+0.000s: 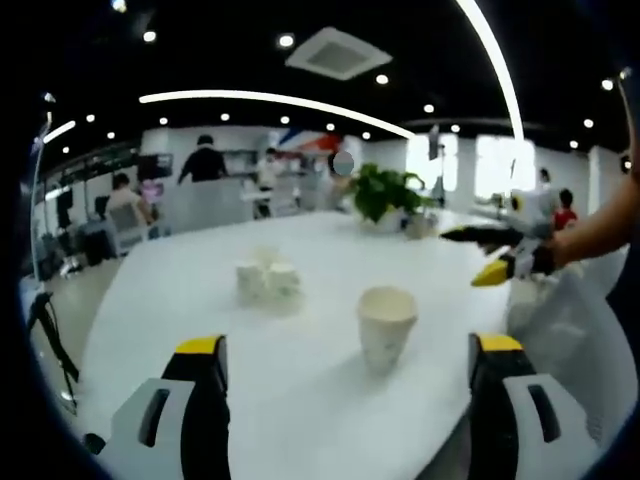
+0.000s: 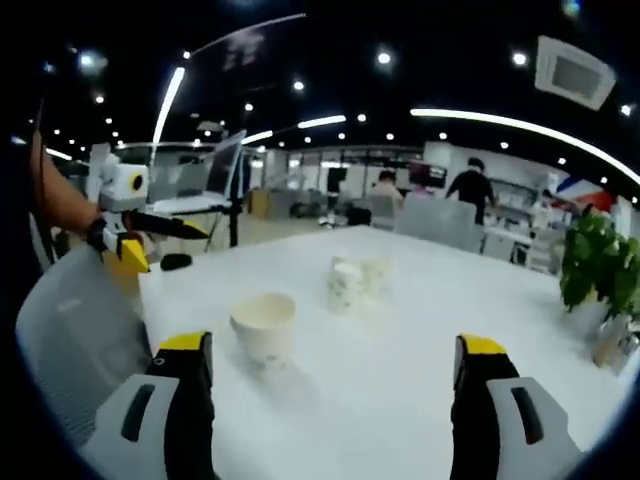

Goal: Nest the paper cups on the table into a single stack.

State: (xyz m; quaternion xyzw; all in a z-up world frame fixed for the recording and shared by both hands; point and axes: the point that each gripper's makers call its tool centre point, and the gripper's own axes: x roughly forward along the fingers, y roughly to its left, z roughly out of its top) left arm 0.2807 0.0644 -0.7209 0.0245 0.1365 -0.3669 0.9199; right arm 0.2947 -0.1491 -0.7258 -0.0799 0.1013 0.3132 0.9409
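**Left gripper view: one cup up close, more waiting behind**

Left gripper view has a lone paper cup (image 1: 386, 325) standing upright on the white table (image 1: 300, 400), just beyond the left gripper (image 1: 345, 375), a shade toward 1 o'clock from the gap between its jaws. Those jaws stand wide apart with nothing between them. A small cluster of cups (image 1: 267, 279) sits further back at about 11 o'clock, too blurred to count. The right gripper (image 1: 487, 255) comes in at 3 o'clock, held above the table edge; its yellow and black tips look parted and empty.

From the right gripper view, the same lone cup (image 2: 264, 329) is at 11 o'clock of the right gripper (image 2: 335, 370), whose jaws are also spread with nothing held. The cluster (image 2: 355, 280) lies at 12 o'clock, the left gripper (image 2: 150, 240) at 9 o'clock and a plant (image 2: 600, 265) at 3 o'clock.

Handling is a judgement: paper cups are very light and thin-walled, so they will tip or skid at a nudge and crush under a hard squeeze (the rolled rim is probably the stiffest part). A gentle pinch across the wall just under the rim, cup kept upright, seems the safest hold for dropping it into another.
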